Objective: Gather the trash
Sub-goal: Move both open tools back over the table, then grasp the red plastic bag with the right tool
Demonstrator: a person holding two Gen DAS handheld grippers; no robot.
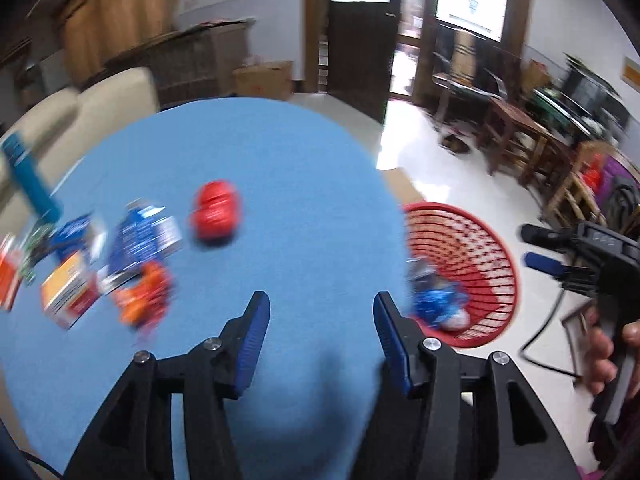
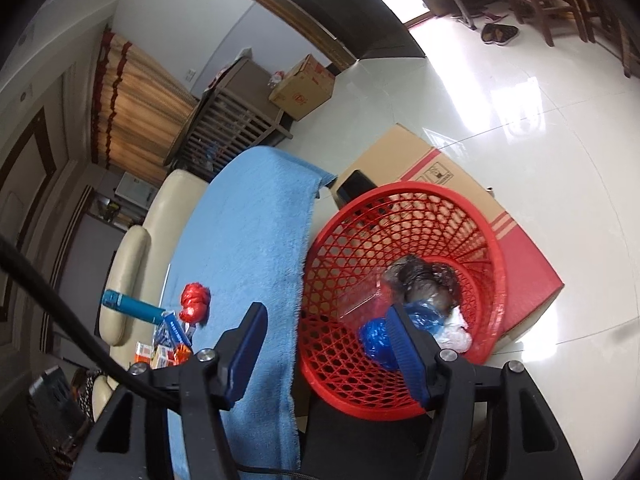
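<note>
two claws show, each with two blue-padded fingers. the left claw [image 1: 318, 344] stands released over the blue-covered tabletop [image 1: 280, 184], nothing between its pads. ahead of it and to its left the trash lies loose: one teal tube [image 1: 32, 180], one blue printed pack [image 1: 144, 240] whose writing is too blurred to read, one orange-and-white box [image 1: 68, 292], one crumpled orange wrapper [image 1: 146, 300], and nearer the middle one red crumpled wrapper [image 1: 214, 216]. further bits at the far left are too smeared to count. to the claw's right, off the tabletop edge, one red mesh basket [image 1: 480, 248] sits lower down. the right claw [image 2: 328, 344] hangs released above the basket's near rim, empty. inside the basket lie a blue crumpled bag [image 2: 376, 338], white crumpled paper [image 2: 456, 330], a clear wrapper and a dark lump [image 2: 416, 280].
</note>
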